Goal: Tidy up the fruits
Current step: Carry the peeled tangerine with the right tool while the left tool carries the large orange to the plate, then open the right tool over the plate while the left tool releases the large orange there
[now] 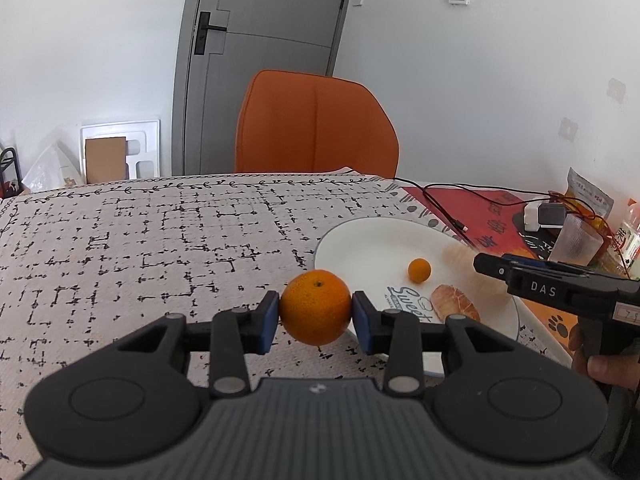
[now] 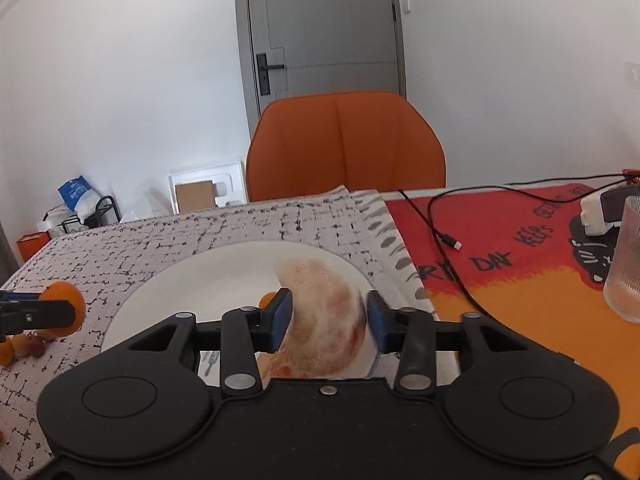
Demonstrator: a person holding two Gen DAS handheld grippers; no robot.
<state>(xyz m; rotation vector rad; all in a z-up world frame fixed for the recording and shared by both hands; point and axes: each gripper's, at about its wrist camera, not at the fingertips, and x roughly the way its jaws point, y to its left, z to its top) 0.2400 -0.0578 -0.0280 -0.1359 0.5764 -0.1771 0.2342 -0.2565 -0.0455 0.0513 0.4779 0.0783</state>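
Observation:
A round orange sits between the blue pads of my left gripper, which is shut on it, just left of a white plate. On the plate lie a small orange fruit and a peeled pink citrus segment. Over the plate, my right gripper has a large peeled pink citrus piece between its pads. That piece looks blurred while the fingers are sharp, and a thin gap shows at the right pad, so the jaws stand open around it.
Several small fruits lie on the patterned cloth left of the plate. A ribbed glass, a white charger and a black cable are on the red and orange mat to the right. An orange chair stands behind the table.

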